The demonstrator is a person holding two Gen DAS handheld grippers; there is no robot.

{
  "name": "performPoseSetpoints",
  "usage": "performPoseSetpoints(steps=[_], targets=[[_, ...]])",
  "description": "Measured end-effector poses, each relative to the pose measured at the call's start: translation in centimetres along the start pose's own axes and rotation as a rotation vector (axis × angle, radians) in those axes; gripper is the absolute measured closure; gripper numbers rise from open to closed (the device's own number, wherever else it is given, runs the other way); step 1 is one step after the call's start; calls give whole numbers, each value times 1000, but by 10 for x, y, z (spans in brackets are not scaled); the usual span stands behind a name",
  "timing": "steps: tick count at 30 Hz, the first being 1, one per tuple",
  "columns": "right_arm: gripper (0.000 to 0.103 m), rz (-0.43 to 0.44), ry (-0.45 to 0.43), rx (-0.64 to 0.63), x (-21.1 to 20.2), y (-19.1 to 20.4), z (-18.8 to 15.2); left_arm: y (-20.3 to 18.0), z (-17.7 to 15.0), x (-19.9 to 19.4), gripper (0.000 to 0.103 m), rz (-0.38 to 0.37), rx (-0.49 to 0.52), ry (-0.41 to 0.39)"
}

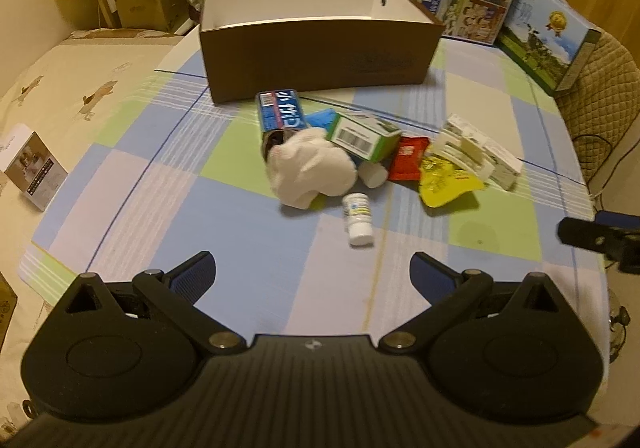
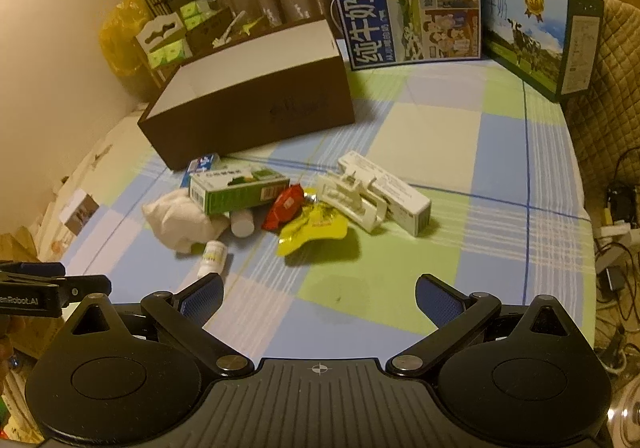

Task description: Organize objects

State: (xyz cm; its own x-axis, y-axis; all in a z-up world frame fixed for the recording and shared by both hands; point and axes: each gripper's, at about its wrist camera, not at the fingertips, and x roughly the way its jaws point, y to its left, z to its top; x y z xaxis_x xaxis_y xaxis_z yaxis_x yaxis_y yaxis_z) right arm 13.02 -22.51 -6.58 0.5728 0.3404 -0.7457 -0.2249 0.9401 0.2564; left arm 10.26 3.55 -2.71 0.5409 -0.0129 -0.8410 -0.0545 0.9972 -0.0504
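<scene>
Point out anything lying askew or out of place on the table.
The small bottle lies tipped on its side, apart from the pile. The green box leans tilted on the white cloth. The brown box holds nothing visible.

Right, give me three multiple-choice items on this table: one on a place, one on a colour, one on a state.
1. Where does the small white bottle lie?
A. inside the brown box
B. on the tablecloth, nearer the grippers than the pile
C. on top of the milk cartons

2. What colour is the crumpled packet beside the red packet?
A. yellow
B. purple
C. black

3. How are the left gripper and right gripper?
A. both open and empty
B. both shut on packets
C. left one holding the white cloth

Key: 1 B, it lies on its side apart from the pile; 2 A, plainly yellow in both views; 3 A, fingers wide apart, nothing between.
</scene>
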Motion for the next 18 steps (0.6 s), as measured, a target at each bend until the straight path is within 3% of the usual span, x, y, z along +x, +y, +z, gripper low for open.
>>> performPoseSetpoints(steps=[10, 18], targets=[[8, -36, -16, 78, 16, -26, 7, 20, 12, 35, 1, -25, 48, -66], [10, -105, 4, 165, 25, -47, 3, 16, 29, 65, 5, -55, 145, -129]])
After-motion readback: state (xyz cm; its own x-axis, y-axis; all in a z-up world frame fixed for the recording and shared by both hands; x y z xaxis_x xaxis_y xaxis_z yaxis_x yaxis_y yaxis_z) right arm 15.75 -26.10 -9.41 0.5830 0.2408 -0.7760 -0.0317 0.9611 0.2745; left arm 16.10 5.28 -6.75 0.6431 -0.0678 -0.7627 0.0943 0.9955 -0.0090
